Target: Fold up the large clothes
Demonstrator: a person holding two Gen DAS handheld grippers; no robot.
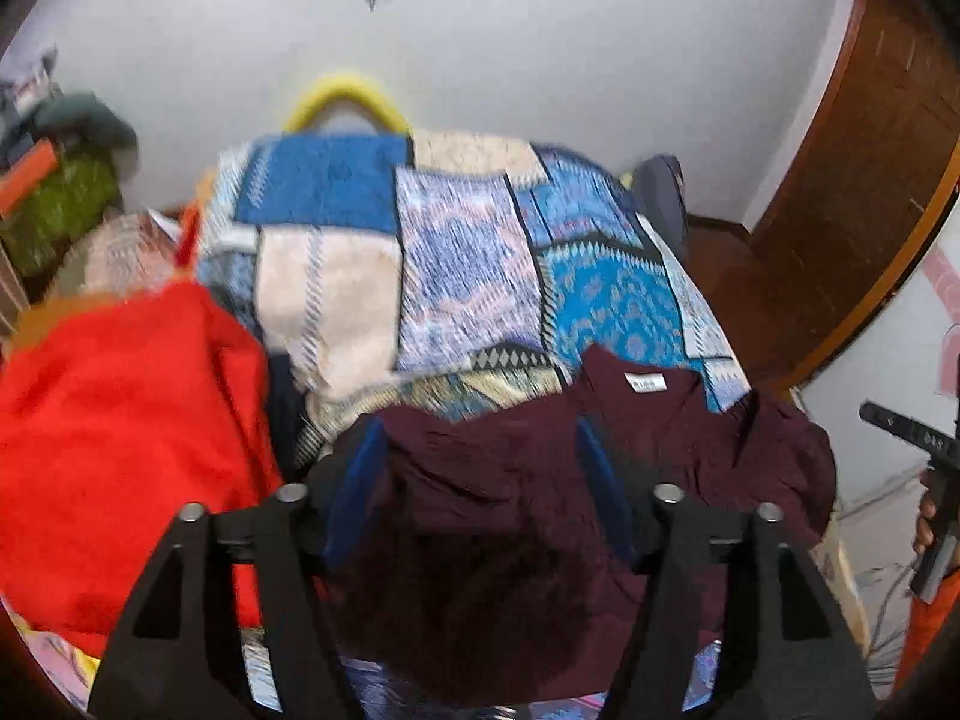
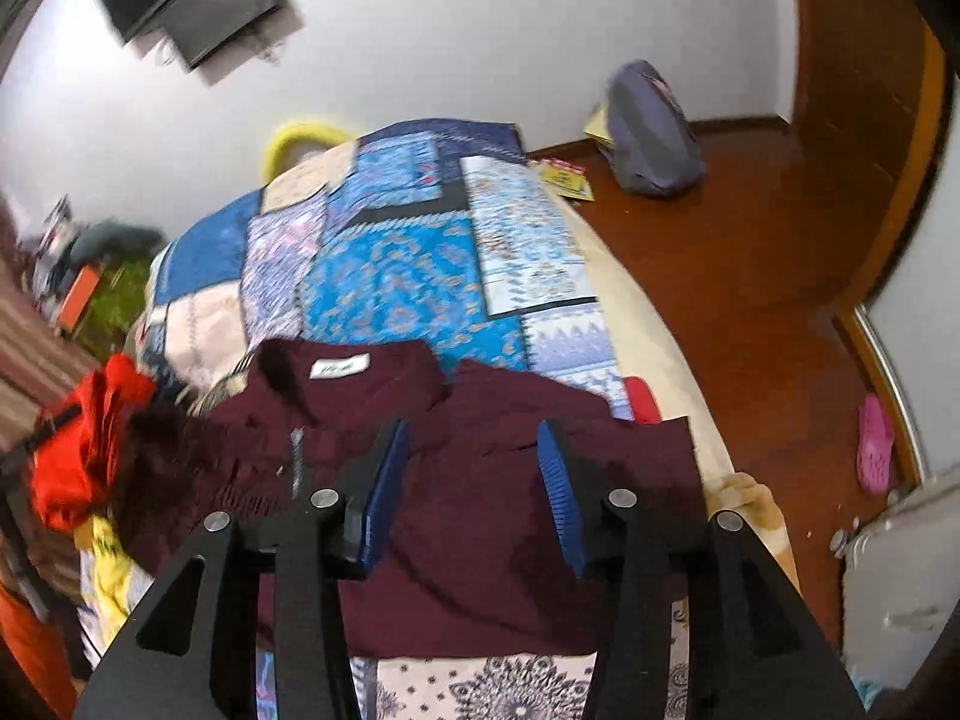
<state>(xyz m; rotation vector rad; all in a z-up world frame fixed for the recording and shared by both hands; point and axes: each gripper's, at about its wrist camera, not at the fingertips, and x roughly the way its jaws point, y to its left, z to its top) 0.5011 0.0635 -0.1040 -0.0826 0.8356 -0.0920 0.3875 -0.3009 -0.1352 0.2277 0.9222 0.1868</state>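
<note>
A dark maroon garment (image 1: pixel 504 516) lies crumpled at the near end of a bed with a blue patchwork quilt (image 1: pixel 468 264). Its collar, with a white label (image 1: pixel 645 383), points away from me. My left gripper (image 1: pixel 480 450) hovers over the garment's left part, open, and the blue pads press on nothing. My right gripper (image 2: pixel 474 456) stands open above the right part of the maroon garment (image 2: pixel 498 540), clear of the cloth. The collar label (image 2: pixel 339 367) shows to its upper left. At the far right of the left wrist view, a hand holds the right gripper's body (image 1: pixel 936 480).
A bright red cloth (image 1: pixel 120 420) is heaped on the bed's left side (image 2: pixel 84 438). A grey backpack (image 2: pixel 654 132) and a pink sandal (image 2: pixel 873 444) lie on the wooden floor to the right. A yellow hoop (image 1: pixel 345 99) stands behind the bed, and cluttered shelves (image 1: pixel 54 198) stand at the left.
</note>
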